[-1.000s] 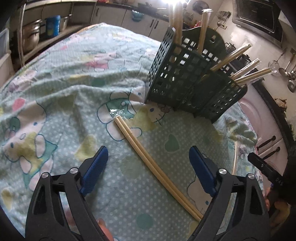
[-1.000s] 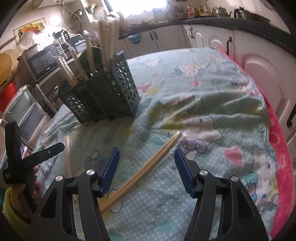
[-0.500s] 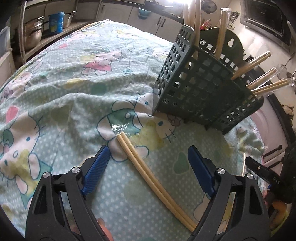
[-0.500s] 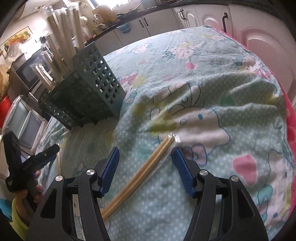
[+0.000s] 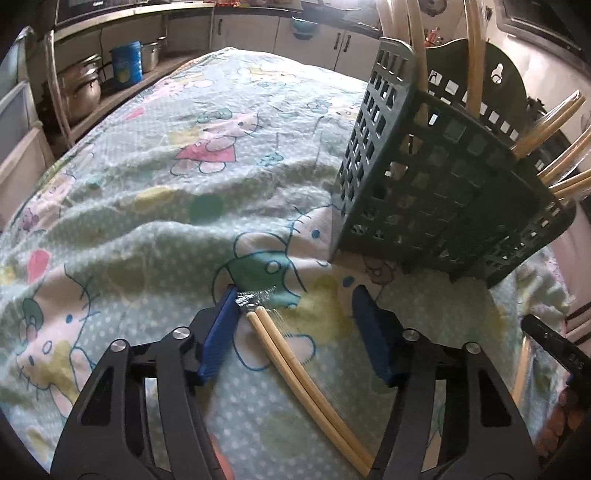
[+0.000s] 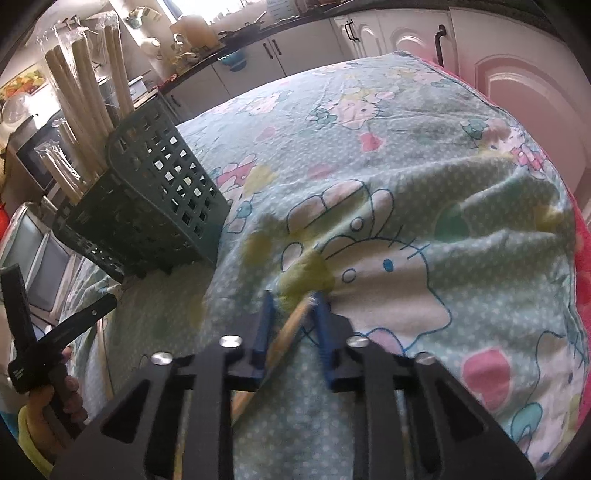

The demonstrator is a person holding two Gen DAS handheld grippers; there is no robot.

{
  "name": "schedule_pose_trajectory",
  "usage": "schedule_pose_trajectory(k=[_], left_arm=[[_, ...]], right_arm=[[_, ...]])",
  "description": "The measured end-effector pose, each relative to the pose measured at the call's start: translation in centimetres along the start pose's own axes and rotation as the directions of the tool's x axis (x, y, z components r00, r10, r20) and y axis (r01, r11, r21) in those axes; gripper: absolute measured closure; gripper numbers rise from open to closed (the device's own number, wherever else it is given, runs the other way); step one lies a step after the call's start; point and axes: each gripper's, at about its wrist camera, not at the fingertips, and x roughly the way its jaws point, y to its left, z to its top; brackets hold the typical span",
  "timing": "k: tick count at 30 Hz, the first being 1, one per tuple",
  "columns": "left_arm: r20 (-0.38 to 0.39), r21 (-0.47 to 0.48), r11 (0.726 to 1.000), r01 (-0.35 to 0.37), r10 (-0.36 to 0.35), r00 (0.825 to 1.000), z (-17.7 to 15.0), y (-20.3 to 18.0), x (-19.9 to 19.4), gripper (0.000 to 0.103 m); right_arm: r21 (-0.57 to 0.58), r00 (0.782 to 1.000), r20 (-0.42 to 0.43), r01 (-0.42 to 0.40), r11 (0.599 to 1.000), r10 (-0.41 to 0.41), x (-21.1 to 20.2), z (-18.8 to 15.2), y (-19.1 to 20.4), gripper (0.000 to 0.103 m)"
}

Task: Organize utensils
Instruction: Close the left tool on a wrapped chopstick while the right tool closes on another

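A wrapped pair of wooden chopsticks (image 5: 299, 373) lies on the Hello Kitty cloth (image 5: 155, 206). My left gripper (image 5: 295, 317) is open, low over the cloth, with the near end of the pair between its blue pads. In the right wrist view my right gripper (image 6: 293, 325) has closed around the same pair (image 6: 291, 325), with the tip at its pads. A dark green slotted utensil basket (image 5: 436, 192) stands beyond and holds several wrapped chopstick pairs (image 6: 85, 96); it also shows in the right wrist view (image 6: 147, 199).
The cloth is rumpled into folds. Another wrapped chopstick pair (image 5: 524, 369) lies by the table's right edge. Pots (image 5: 81, 88) and a blue canister (image 5: 127, 62) stand on a shelf at far left. Kitchen cabinets (image 6: 369, 33) line the back.
Both grippers have dropped and moved forward to the chopsticks' tip. My right gripper's jaws have closed in from wide open onto the pair. My left gripper stays open.
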Motion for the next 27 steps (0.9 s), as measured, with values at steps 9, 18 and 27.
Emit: schedule_pose_trajectory(k=[9, 18, 27], left_arm=[[0.017, -0.032, 0.999, 0.017, -0.016, 1.000, 0.3, 1.8, -0.7, 0.095], [0.073, -0.012, 0.994, 0.110, -0.109, 0.991, -0.3, 2.1, -3.7, 0.100], [0.180, 0.002, 0.986, 0.164, -0.162, 0.970, 0.1, 3.4, -8.6, 0.101]], right_arm=[[-0.052, 0.997, 0.031, -0.069, 0.996, 0.070, -1.4, -0.3, 2.2, 0.092], [-0.180, 0.984, 0.105, -0.122, 0.976, 0.142, -4.8, 0.2, 7.4, 0.095], [-0.282, 0.964, 0.154, -0.167, 0.945, 0.216, -7.8, 0.2, 12.3, 0.097]])
